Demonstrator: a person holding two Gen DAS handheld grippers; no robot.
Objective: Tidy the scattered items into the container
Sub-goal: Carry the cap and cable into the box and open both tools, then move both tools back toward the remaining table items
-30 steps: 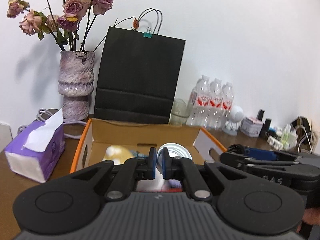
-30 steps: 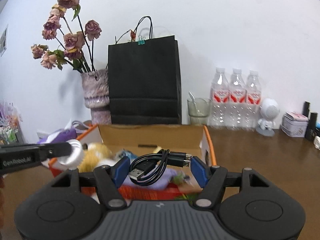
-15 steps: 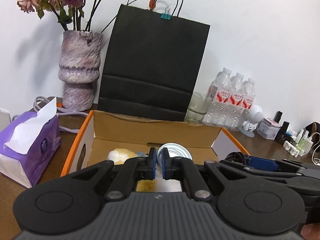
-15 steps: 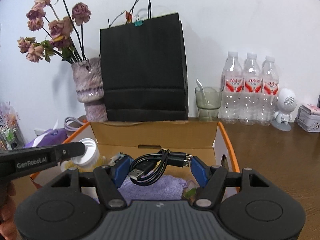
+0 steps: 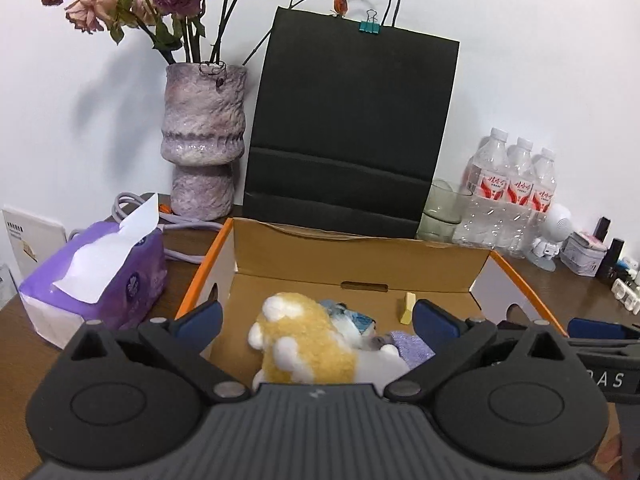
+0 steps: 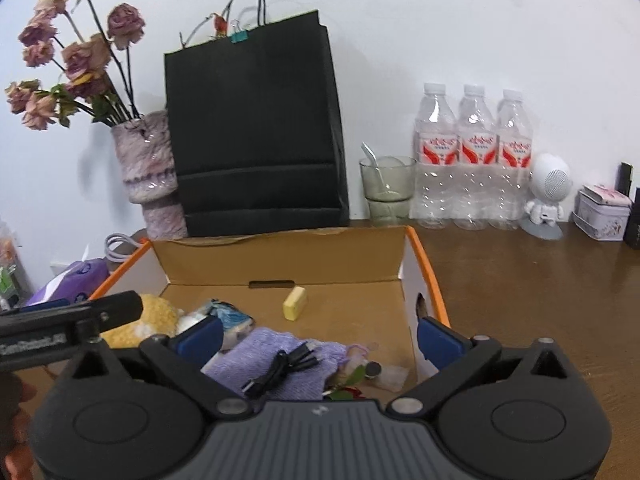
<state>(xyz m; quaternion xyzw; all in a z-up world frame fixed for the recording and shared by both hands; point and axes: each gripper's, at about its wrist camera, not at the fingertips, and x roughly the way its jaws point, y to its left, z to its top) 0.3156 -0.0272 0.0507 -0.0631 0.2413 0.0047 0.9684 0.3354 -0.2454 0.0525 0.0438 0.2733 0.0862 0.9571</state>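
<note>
Cardboard box (image 6: 404, 252) holds the black cable (image 6: 280, 368) on purple cloth (image 6: 308, 376); left claw (image 5: 316, 316) and right claw (image 6: 318, 330) hover spread, empty, apparently release poses.

One cardboard box (image 6: 280, 256) stands on the bench (image 6: 520, 280), holding one yellow plush toy (image 5: 308, 344), one purple cloth (image 6: 276, 364), one coiled black USB cable (image 6: 280, 368) and one yellow eraser block (image 6: 295, 303). Along the bench's far edge: one black paper bag (image 6: 256, 128), one vase (image 5: 202, 136) of dried roses, one glass (image 6: 386, 188) with one spoon, three water bottles (image 6: 474, 160), one white robot figurine (image 6: 548, 196), one tin (image 6: 604, 216). One purple tissue pack (image 5: 96, 272) sits towards the left edge. Two hand-held grippers: left (image 5: 316, 320), right (image 6: 318, 334).
</note>
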